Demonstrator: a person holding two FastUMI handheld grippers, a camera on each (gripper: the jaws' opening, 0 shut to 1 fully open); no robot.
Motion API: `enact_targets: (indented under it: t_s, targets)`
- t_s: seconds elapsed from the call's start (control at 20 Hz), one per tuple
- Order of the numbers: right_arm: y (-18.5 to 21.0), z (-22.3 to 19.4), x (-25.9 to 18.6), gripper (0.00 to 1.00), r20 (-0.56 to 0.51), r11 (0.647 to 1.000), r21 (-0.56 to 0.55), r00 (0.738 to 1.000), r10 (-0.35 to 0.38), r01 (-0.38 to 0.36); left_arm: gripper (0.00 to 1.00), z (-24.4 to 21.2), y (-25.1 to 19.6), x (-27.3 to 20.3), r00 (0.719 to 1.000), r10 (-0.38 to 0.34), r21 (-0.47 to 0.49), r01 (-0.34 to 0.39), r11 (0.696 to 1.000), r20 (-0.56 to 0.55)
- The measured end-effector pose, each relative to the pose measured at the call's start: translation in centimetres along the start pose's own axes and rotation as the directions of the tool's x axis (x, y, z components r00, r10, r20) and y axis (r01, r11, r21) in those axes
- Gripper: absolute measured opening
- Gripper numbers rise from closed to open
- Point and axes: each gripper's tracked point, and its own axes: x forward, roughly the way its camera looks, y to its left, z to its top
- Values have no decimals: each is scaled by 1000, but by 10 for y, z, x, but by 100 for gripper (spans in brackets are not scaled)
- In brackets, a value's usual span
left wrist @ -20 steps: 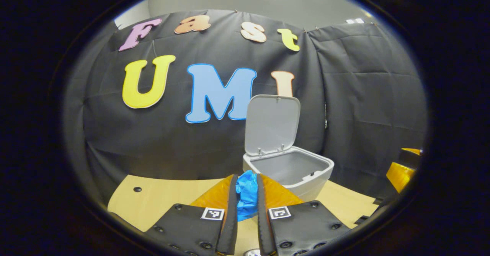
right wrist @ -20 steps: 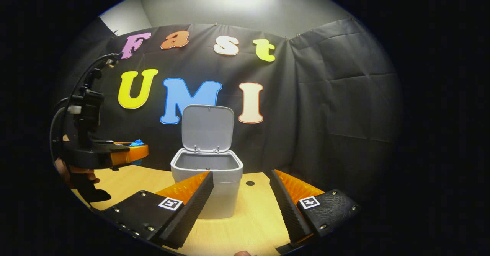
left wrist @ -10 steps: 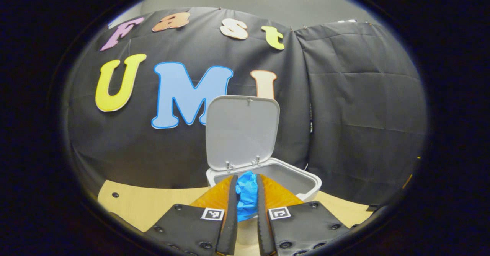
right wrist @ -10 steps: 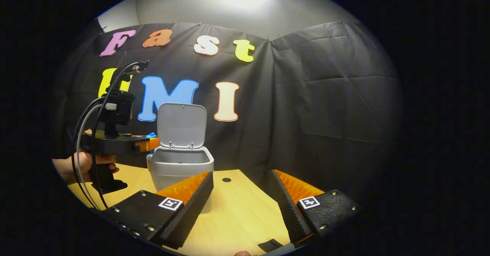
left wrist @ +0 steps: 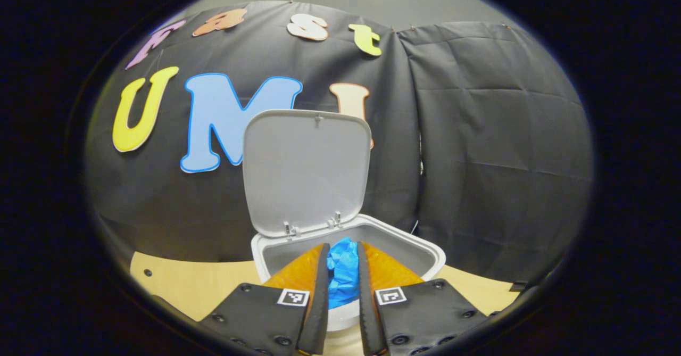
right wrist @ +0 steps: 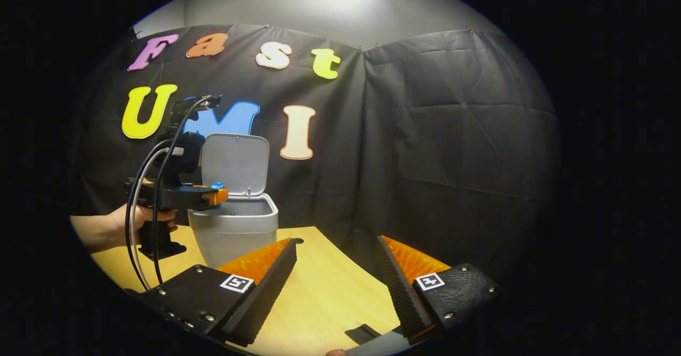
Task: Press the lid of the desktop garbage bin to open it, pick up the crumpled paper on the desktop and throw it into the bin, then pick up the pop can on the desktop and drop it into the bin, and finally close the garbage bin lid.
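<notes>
- The worktop [right wrist: 330,292], a pale wood surface, carries the garbage bin; it runs out in front of the bin and to both of its sides, and a small dark hole [right wrist: 298,241] sits in it just beside the bin's base.
- The garbage bin [right wrist: 234,233] is a grey desktop box standing upright on the worktop, its mouth uncovered. In the left gripper view its rim [left wrist: 431,254] curves round just beyond the claw's tips.
- The lid [left wrist: 306,170] stands raised at the back of the bin, hinged along the rear edge and near upright, its inner face turned to the front.
- The right claw [right wrist: 335,276] hangs low over the worktop in front of the bin and off to one side of it, well apart from it, its two fingers spread wide with nothing between them.
- The left claw [left wrist: 343,271] is level with the bin's mouth, tips over the near rim, and is clenched on the crumpled paper. In the right gripper view a hand [right wrist: 135,220] grips its handle beside the bin, with cables looping down from it.
- The crumpled paper [left wrist: 342,272], a blue wad, is pinched between both fingers of the left claw, above the bin's open mouth at its near edge.
</notes>
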Motion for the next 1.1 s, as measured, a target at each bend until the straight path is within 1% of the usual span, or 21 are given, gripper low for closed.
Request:
enact_targets:
  t_s: [0.05, 0.1, 0.15, 0.2, 0.25, 0.3, 0.4, 0.45, 0.5, 0.6, 0.7, 0.9, 0.95, 1.05, 1.1]
  targets:
    - [0, 0, 0, 95, 0, 1000, -5, 1000, 0, 0, 33, -3, 1, 3, 1000, -2, 3, 3, 1000, -10]
    - [0, 0, -1, 95, 0, 1000, -8, 1000, 0, 0, 34, -5, 3, 5, 1000, -1, 1, 1, 1000, -18]
    - [0, 0, 0, 95, 1, 1000, -9, 1000, 3, -3, 39, -8, 3, 6, 1000, -7, -2, 6, 1000, -27]
    - [0, 0, 0, 100, 0, 1000, -11, 1000, 5, -5, 41, -10, 2, 5, 999, -10, -8, 9, 1000, -36]
    - [0, 0, -1, 100, 1, 1000, -12, 1000, 8, -8, 42, -11, 2, 5, 999, -14, -13, 13, 1000, -43]
    - [0, 0, -1, 95, 2, 1000, -12, 1000, 12, -12, 51, -13, 1, 2, 999, -18, -18, 17, 1000, -45]
    - [1, 0, -1, 95, 5, 1000, -9, 1000, 23, -23, 57, -14, -2, -2, 998, -31, -26, 30, 999, -46]
    - [1, 0, -1, 95, 8, 999, -11, 1000, 30, -30, 67, -12, -3, -4, 998, -37, -28, 36, 999, -42]
    - [2, 0, -1, 100, 11, 999, -14, 999, 37, -37, 77, -10, -3, -7, 999, -35, -26, 34, 999, -36]
    - [5, 0, -1, 100, 16, 998, -20, 998, 57, -56, 97, -7, -4, -14, 999, -39, -33, 38, 999, -18]
    - [12, 1, -5, 100, 18, 997, -23, 997, 80, -79, 95, -3, -4, -23, 999, -38, -34, 38, 999, -3]
    - [34, 3, 4, 100, 22, 991, -21, 991, 132, -132, 95, 6, 6, -50, 999, -29, -29, 30, 999, 39]
    - [39, 4, 6, 95, 25, 989, -19, 989, 147, -147, 95, 11, 9, -58, 998, -25, -27, 26, 999, 55]
    - [54, 3, 10, 95, 26, 982, -11, 982, 188, -188, 95, 19, 18, -78, 996, -12, -26, 15, 1000, 88]
    - [62, 2, 12, 100, 24, 977, -7, 977, 212, -211, 96, 23, 23, -87, 994, -2, -26, 5, 1000, 105]
